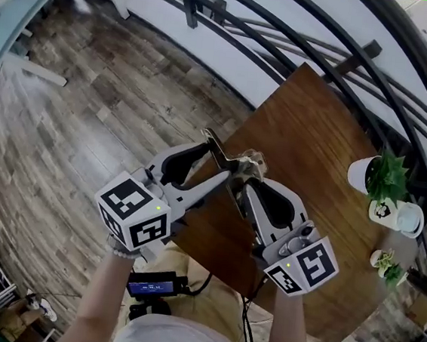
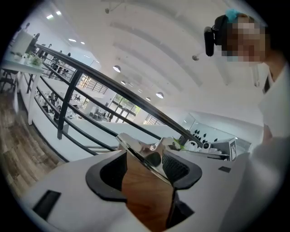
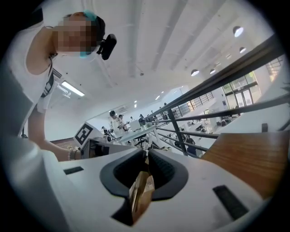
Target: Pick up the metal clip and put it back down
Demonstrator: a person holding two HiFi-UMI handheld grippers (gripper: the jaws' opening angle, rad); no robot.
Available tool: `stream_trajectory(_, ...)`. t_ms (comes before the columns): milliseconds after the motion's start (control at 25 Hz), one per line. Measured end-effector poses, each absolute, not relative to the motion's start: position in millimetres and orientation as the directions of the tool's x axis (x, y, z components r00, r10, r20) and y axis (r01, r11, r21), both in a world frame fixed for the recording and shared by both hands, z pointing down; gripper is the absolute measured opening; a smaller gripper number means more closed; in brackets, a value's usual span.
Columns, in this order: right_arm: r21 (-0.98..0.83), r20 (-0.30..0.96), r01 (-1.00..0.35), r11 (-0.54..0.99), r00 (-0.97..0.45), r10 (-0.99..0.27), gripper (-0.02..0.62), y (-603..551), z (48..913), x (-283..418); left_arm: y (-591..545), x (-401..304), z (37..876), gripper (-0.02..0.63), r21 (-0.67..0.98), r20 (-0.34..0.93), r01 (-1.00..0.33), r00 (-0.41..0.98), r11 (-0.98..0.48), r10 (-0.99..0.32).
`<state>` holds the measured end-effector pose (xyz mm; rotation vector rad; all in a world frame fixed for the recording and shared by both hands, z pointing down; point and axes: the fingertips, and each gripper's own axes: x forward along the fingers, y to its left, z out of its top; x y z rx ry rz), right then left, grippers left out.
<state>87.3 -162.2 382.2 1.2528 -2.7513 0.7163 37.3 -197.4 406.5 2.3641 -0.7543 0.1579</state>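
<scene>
I see the metal clip (image 1: pixel 237 164) held between the two grippers, above the edge of the wooden table (image 1: pixel 309 131) that is nearest to me. It does not lie on the table top. It hangs in the air over that edge, with the plank floor (image 1: pixel 93 93) beyond the table's left side.

The left gripper (image 1: pixel 218 164) comes to the clip from the floor side of the table. In the left gripper view its jaws (image 2: pixel 147 158) are closed on a shiny flat part of the clip (image 2: pixel 136 147) — the pads press it from both sides, and one bright end stands out past the tips.

The right gripper (image 1: pixel 248 184) comes from the side over the table top. In the right gripper view (image 3: pixel 146 165) the jaws are almost together and pinch a thin strip of the clip (image 3: pixel 141 190), which I see edge-on. The table (image 3: pixel 253 154) shows low at the right of that view.

Both marker cubes point back toward me, off the table's near edge, and my forearms lead to them from below.

At the far right side of the table stand a potted plant (image 1: pixel 372 175) in a white pot and, just beside it, a white cup (image 1: pixel 400 216). A smaller plant (image 1: pixel 386 264) sits near the right corner. Behind the table runs a black railing (image 1: pixel 289 30).
</scene>
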Motion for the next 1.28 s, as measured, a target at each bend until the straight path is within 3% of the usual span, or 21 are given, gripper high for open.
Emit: stream_trajectory(1280,-0.17,0.034,-0.774,0.61,-0.624,-0.781,0.048,-94,216,49,-135,5,232,0.25,0.26,0.147,-0.522,0.853,-0.812,-0.501)
